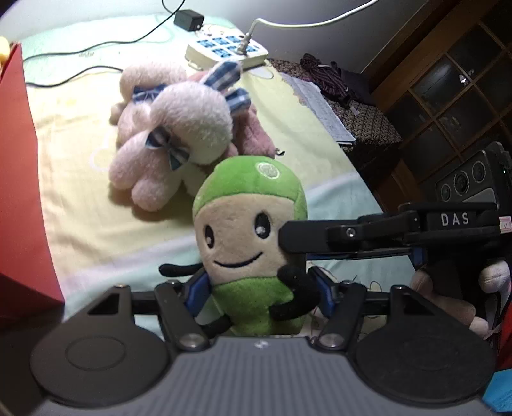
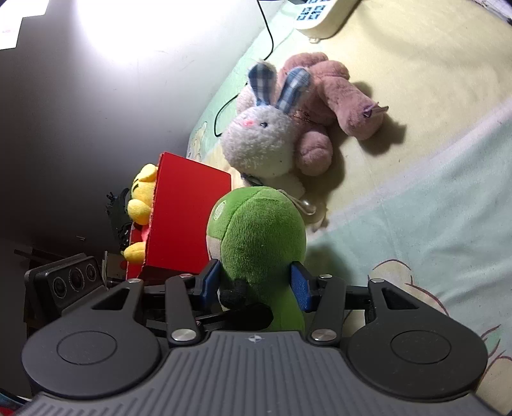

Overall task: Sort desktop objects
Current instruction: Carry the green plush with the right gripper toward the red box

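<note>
A green plush doll (image 1: 252, 230) with a beige smiling face stands upright between both grippers. My left gripper (image 1: 260, 288) is shut on its green body, a blue pad against each side. My right gripper (image 2: 256, 283) is shut on the doll (image 2: 256, 230) from behind, just under the head. In the left wrist view the right gripper (image 1: 288, 243) comes in from the right, one finger lying against the doll's cheek. A red box (image 2: 182, 217) stands just left of the doll, holding a yellow plush (image 2: 142, 195).
A white rabbit plush (image 1: 192, 128) and a pink plush (image 2: 336, 92) lie together behind the doll on the yellow-green cloth (image 1: 80, 198). Farther back are a power strip (image 1: 224, 48), a black adapter (image 1: 188, 20) and cables. Papers (image 1: 320, 105) lie beyond the cloth's right edge.
</note>
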A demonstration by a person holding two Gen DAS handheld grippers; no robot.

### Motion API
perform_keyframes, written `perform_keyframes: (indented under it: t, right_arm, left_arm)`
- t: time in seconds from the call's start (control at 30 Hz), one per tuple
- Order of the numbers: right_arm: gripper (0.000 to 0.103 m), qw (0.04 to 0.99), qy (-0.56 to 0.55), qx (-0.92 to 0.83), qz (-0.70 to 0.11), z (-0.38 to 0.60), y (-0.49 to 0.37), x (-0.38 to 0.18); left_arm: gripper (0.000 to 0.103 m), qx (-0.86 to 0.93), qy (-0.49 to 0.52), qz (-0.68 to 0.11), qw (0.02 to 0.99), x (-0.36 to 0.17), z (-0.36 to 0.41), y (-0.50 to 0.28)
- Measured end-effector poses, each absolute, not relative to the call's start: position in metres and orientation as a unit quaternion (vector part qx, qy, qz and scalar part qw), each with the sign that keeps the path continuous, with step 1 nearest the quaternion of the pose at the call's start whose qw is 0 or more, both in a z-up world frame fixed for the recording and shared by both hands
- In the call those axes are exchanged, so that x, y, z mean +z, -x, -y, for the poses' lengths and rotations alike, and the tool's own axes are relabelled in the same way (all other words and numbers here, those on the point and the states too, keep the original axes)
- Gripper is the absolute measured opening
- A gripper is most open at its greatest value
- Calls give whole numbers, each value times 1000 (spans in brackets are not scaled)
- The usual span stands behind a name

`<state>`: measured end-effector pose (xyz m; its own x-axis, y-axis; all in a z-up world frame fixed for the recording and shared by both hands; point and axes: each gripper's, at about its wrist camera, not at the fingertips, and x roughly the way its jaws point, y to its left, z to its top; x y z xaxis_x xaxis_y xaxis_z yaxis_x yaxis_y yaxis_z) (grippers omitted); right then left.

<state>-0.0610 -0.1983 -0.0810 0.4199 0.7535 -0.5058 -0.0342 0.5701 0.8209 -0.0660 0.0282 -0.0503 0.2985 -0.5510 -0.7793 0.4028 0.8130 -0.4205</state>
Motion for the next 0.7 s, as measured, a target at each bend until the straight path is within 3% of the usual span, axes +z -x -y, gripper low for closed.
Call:
perform_keyframes:
  t: [0.7]
  right_arm:
    - [51, 824, -309, 341, -330, 53, 64, 31]
  left_arm:
    - [66, -296, 98, -367, 876, 63, -193, 85]
